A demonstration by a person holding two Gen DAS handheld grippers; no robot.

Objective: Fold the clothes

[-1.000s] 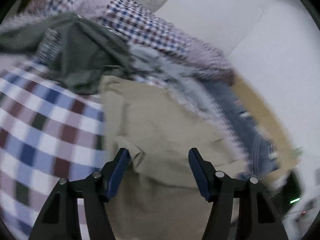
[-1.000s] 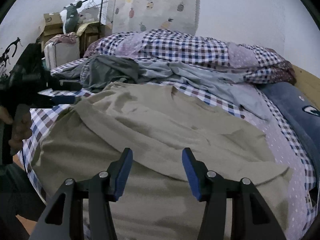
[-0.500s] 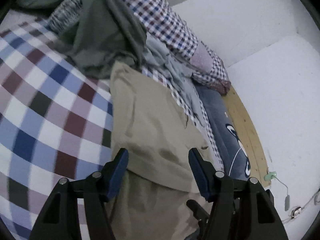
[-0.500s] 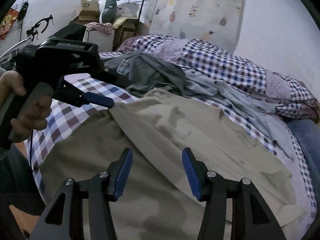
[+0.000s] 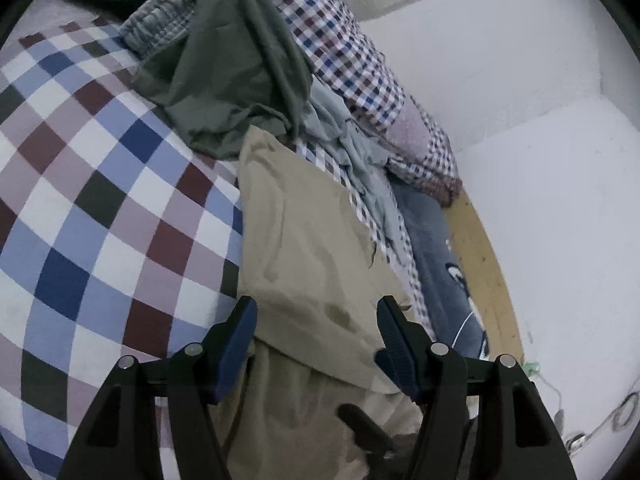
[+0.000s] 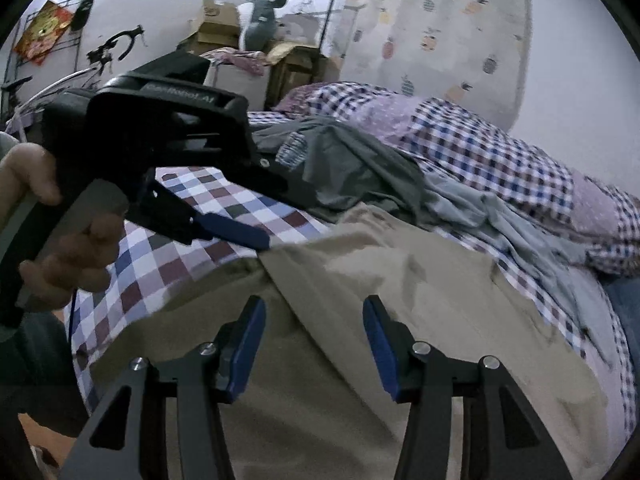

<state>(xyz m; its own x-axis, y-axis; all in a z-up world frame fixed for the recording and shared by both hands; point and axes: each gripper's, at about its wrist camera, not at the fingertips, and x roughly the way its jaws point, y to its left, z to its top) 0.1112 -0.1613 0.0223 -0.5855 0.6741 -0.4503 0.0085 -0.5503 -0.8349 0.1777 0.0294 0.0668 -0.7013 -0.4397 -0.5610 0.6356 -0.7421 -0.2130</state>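
Observation:
A beige garment [image 5: 304, 248] lies spread on the checked bedsheet [image 5: 100, 216], with one flap folded over so a straight edge runs across it [image 6: 400, 300]. My left gripper [image 5: 316, 312] hovers open over the garment's near part, close to its left edge, with nothing between its fingers. In the right wrist view a person's hand holds that left gripper [image 6: 248, 236], its blue fingertip just above the garment's edge. My right gripper [image 6: 314, 312] stands open low over the beige cloth, gripping nothing.
A dark green garment [image 5: 232, 80] and a pale grey one [image 5: 352, 160] lie bunched beyond the beige one. A checked quilt [image 6: 480, 140] is heaped at the back. A blue pillow [image 5: 440, 260] and the wooden bed rail [image 5: 480, 260] are at right. Boxes [image 6: 216, 24] stand behind.
The left gripper has swung round and come in toward the beige garment's left edge, looming larger in the right view. The right gripper has turned left and dropped closer. Both stayed open.

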